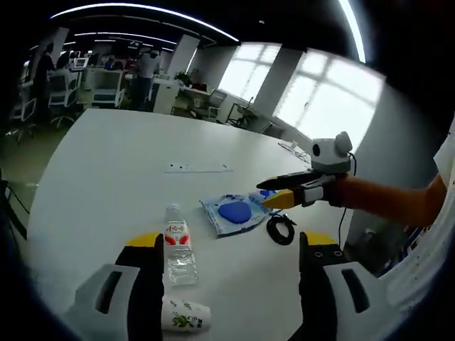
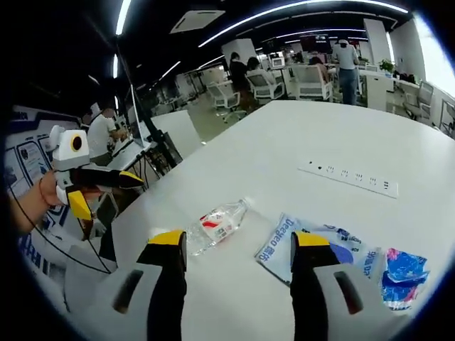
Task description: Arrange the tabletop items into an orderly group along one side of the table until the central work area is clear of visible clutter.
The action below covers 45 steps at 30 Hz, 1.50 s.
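A clear water bottle (image 1: 179, 245) lies on the white table (image 1: 106, 170), beside it a blue packet (image 1: 234, 212). A paper cup (image 1: 186, 316) lies nearer. Left gripper (image 1: 231, 245) and right gripper (image 2: 238, 245) jaws spread, empty.

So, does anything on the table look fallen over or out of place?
Yes. The water bottle lies on its side, as does the paper cup near it. The blue plastic package lies crumpled mid-table.
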Each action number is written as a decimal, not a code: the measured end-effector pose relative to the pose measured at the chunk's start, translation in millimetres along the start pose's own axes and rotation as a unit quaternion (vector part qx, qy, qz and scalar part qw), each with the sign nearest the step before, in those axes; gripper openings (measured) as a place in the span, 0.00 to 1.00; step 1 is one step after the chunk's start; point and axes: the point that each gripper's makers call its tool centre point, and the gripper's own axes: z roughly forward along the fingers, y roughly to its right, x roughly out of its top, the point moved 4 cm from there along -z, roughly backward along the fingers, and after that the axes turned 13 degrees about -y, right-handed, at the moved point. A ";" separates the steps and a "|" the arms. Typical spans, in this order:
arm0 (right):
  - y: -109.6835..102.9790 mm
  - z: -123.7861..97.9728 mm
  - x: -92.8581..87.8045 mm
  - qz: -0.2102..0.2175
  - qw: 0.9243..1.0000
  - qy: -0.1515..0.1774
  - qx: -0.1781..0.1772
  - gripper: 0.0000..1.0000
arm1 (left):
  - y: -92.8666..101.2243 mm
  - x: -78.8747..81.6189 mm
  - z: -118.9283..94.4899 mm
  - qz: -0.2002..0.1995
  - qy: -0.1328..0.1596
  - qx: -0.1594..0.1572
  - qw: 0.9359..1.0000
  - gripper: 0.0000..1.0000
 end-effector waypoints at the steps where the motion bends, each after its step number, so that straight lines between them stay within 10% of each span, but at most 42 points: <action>1: -0.1 2.4 0.7 -0.001 1.000 -0.001 0.001 0.58 | -1.3 -0.8 -0.2 -0.001 -0.001 0.001 1.000 0.79; 27: -4.8 99.3 26.7 0.064 0.995 -0.025 0.071 0.53 | -38.8 -10.8 -17.3 -0.031 0.016 0.005 0.999 0.78; 45: 12.0 148.3 29.9 0.217 0.969 -0.036 0.110 0.43 | -51.0 -8.8 -19.4 -0.048 0.038 0.005 0.998 0.78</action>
